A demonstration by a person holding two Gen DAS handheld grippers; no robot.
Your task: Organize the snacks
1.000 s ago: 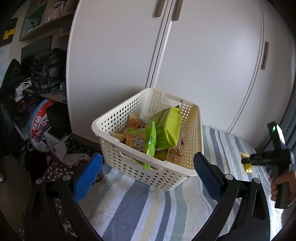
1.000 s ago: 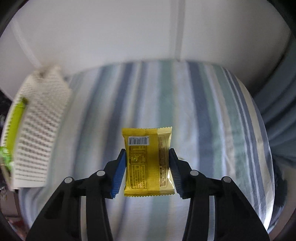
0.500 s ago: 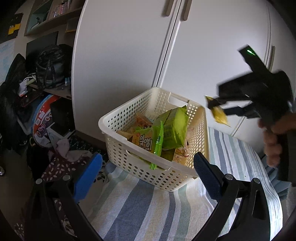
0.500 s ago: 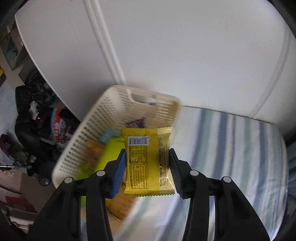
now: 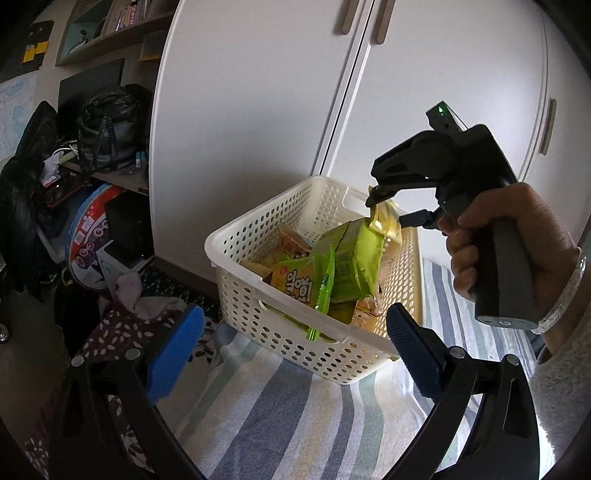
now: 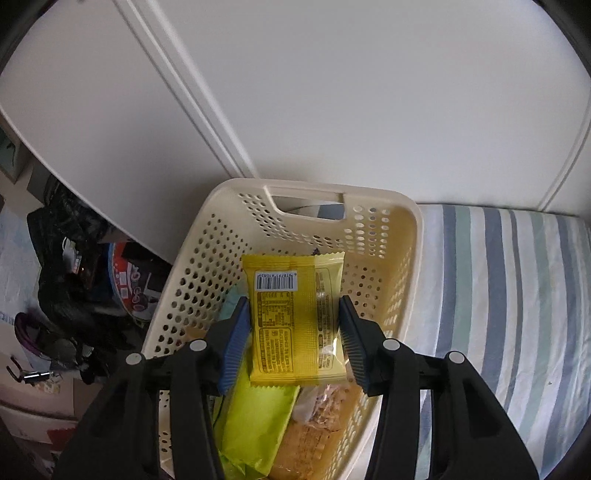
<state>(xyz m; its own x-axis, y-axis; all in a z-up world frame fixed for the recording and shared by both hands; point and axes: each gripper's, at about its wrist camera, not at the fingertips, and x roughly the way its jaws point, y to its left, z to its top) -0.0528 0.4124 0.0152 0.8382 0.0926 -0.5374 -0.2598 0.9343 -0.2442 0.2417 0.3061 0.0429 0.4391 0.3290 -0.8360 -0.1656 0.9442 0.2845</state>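
Home bedroom: white wardrobe doors [image 5: 258, 110], striped bedding [image 6: 509, 295], cluttered shelves with books [image 5: 122, 22], a black bag [image 5: 107, 125] and scattered clothes [image 5: 140, 302].

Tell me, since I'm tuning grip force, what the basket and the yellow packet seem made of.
Basket: likely rigid moulded plastic, matte cream, with punched holes and a cut-out handle. Yellow packet: probably thin glossy plastic film, judging by its crimped zigzag ends, printed barcode and glare.

Barcode on yellow packet [image 6: 295, 317]
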